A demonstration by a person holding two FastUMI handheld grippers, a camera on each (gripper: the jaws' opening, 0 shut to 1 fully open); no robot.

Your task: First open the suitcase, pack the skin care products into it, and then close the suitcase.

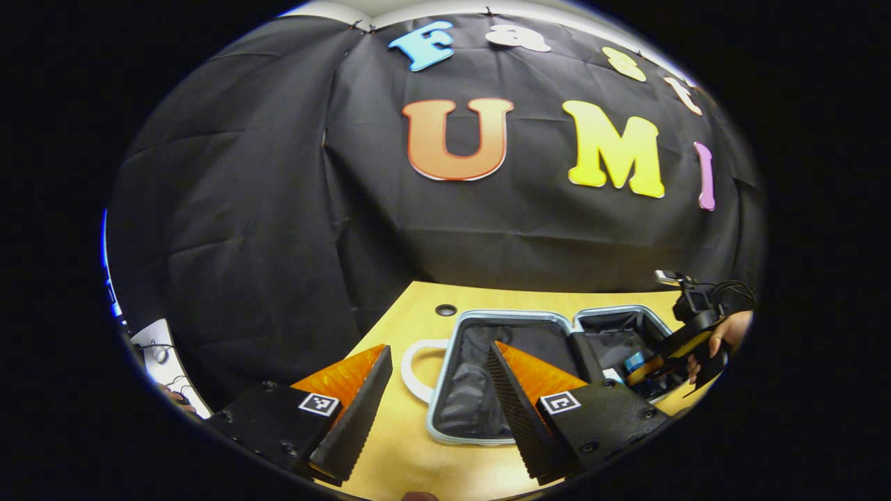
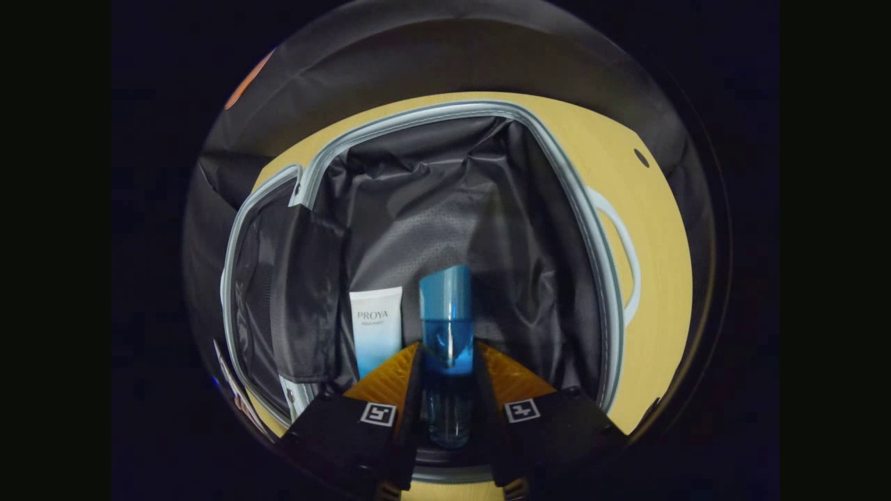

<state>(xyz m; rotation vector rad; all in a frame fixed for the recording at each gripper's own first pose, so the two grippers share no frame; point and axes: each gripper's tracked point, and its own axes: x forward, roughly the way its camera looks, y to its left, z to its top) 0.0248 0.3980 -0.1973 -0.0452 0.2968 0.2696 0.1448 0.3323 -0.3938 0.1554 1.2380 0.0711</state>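
The clear blue plastic bottle with a tall blue cap [image 2: 445, 327] stands upright between the right tongs [image 2: 446, 372], whose two fingers press on its sides, low over the dark lining of the open suitcase with a pale grey rim [image 2: 588, 229]. Just left of the bottle in the right gripper view, a white squeeze tube fading to blue [image 2: 376, 330] lies on the crinkled, slightly shiny black fabric. Farther left a loose dark flap [image 2: 306, 292] folds over the hinge toward the other half (its inside is too dim to make out). The case's white loop handle [image 2: 626, 257] rests flat on the smooth yellow wooden counter [image 2: 661, 278], which shows as a bare strip along the right rim.

In the left gripper view the left tongs [image 1: 438, 376] hang wide apart, holding nothing, above the near counter and the suitcase's left edge. Far right, a hand [image 1: 727, 337] holds the other gripper over the case's right half.
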